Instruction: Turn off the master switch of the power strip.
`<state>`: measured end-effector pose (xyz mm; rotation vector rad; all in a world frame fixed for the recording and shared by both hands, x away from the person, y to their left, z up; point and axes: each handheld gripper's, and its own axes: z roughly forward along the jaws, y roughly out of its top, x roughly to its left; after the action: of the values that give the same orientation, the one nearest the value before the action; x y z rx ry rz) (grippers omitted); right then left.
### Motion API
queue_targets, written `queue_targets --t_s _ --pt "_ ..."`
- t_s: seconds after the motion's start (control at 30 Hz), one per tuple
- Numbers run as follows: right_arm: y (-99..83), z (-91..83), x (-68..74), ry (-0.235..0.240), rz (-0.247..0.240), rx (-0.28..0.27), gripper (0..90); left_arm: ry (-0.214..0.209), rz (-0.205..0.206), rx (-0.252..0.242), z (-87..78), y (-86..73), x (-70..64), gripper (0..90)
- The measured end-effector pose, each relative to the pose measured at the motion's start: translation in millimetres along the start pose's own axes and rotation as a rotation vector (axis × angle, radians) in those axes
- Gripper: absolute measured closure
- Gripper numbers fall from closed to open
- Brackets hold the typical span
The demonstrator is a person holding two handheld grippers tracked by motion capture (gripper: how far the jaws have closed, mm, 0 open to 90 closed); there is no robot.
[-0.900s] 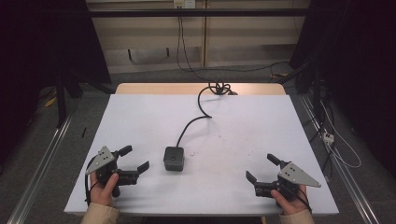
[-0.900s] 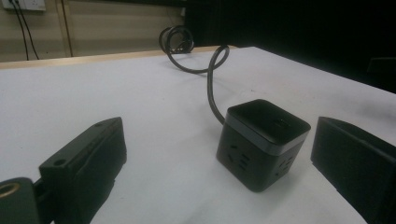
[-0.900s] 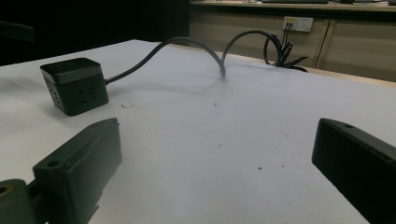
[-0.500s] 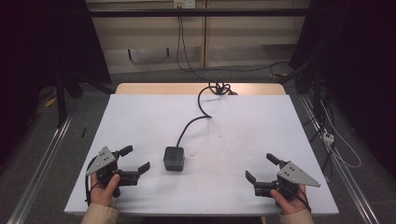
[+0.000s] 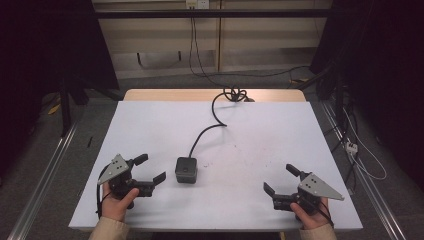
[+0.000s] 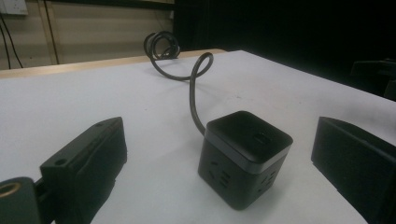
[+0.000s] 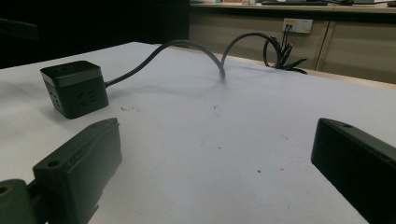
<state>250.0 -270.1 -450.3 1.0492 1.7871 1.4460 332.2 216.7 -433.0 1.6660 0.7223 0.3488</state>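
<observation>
On white table [image 5: 150, 125], black socket cube [image 5: 186, 169], cable [image 5: 210, 127], wooden cabinets [image 5: 260, 45] behind

Black cube socket [image 5: 186, 169] (cord attached) sits upright mid-table.

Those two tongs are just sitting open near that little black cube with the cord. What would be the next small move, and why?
Probably the left tongs should ease forward until the black cube sits between the jaws. They are open, the cube lies just ahead of them in the left gripper view, and nothing touches it yet. The right tongs are open too but farther away, so they would likely wait.
</observation>
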Motion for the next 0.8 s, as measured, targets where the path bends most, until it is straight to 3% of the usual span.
queue_targets --t_s 0.47,0.8 --pt "0.2 0.2 0.2 0.000 -0.006 -0.001 1.4 0.014 0.008 0.023 10.0 4.9 -0.8 3.8" --pt "0.5 0.3 0.5 0.000 -0.012 -0.001 1.4 -0.010 0.009 0.022 14.7 6.7 -3.2 6.2"
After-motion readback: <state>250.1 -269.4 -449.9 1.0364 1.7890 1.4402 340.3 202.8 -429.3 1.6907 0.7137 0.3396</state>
